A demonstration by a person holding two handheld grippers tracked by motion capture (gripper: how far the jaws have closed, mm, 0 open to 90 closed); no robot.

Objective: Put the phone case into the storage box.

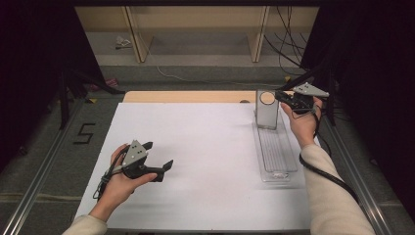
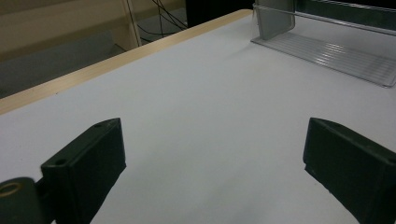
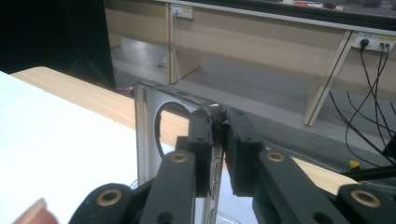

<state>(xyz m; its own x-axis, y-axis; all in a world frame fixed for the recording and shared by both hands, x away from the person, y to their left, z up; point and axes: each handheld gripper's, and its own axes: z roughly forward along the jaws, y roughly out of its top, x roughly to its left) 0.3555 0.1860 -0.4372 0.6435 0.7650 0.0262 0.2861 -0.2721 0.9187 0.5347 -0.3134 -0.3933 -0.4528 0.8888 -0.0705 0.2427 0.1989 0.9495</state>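
Clear plastic tray [image 1: 277, 155] lay along the table's [image 1: 195, 161] right edge, its upright end panel [image 1: 267, 111] pinched tight by the right gripper [image 1: 280, 96], probably for steadying, while the left gripper [image 1: 159, 155] gaped empty nearby.

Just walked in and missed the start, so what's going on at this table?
A person works with a gripper in each hand. The right gripper is shut on the upright end panel of a clear plastic tray at the table's far right. The left gripper rests open over the bare white table.
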